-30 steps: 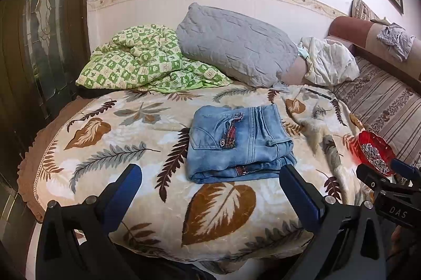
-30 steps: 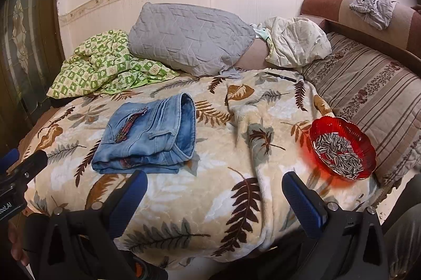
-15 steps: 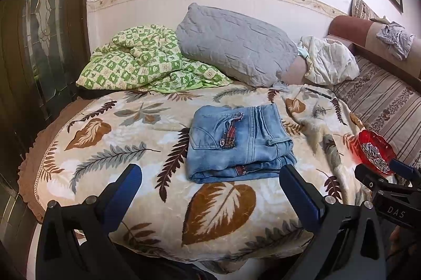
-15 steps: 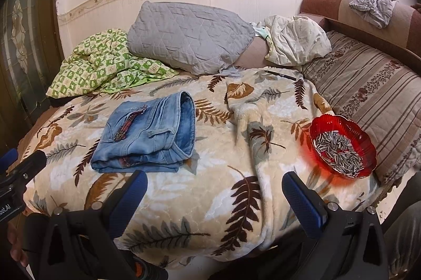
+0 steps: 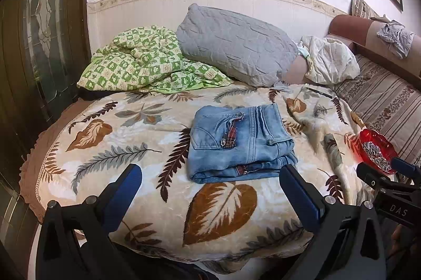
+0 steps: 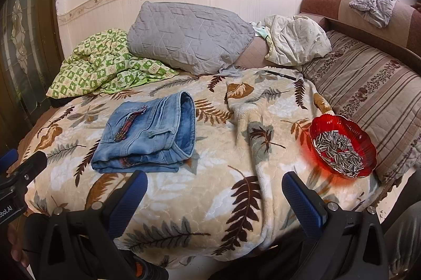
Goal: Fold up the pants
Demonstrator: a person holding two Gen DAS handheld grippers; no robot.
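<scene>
Leaf-print blanket (image 5: 110,148) covers the bed, folded jeans (image 5: 239,141) lying mid-blanket, unmoved since a second ago. Left gripper (image 5: 210,188) and right gripper (image 6: 214,189) hang back, fingers spread wide, empty. "DAS" shows on the right one. Red seed bowl (image 6: 342,145) sits right.

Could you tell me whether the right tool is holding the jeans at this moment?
No, the right tool is open and empty, short of the folded jeans on the blanket.
</scene>
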